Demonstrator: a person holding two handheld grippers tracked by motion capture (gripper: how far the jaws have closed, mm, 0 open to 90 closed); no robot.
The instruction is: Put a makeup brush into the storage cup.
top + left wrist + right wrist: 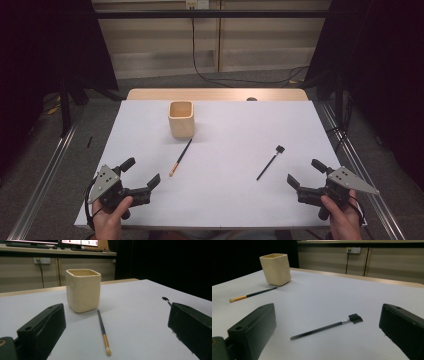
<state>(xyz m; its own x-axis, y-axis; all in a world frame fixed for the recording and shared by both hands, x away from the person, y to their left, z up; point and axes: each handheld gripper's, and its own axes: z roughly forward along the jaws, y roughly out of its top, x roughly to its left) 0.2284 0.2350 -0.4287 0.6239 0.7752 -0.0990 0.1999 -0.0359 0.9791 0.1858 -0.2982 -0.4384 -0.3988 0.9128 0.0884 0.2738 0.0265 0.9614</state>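
Observation:
A cream square cup [181, 119] [83, 290] [276, 269] stands upright on the white table top [225, 165], back of centre. A thin dark brush with an orange ferrule and pale tip [180, 157] [103, 332] [252, 294] lies just in front of the cup. A black comb-headed brush [270, 162] [327, 326] lies to the right; its head [165, 299] peeks out by the left gripper's jaw. My left gripper [142, 172] [115, 340] rests open at the front left, jaws wide and empty. My right gripper [306, 171] [329, 340] rests open at the front right, jaws empty.
The table's wooden back edge [215, 94] lies behind the white top. Metal rails [45, 175] run along both sides on the floor. Cables [210, 75] trail across the floor behind. A person's hands [107, 220] hold both grippers at the front edge.

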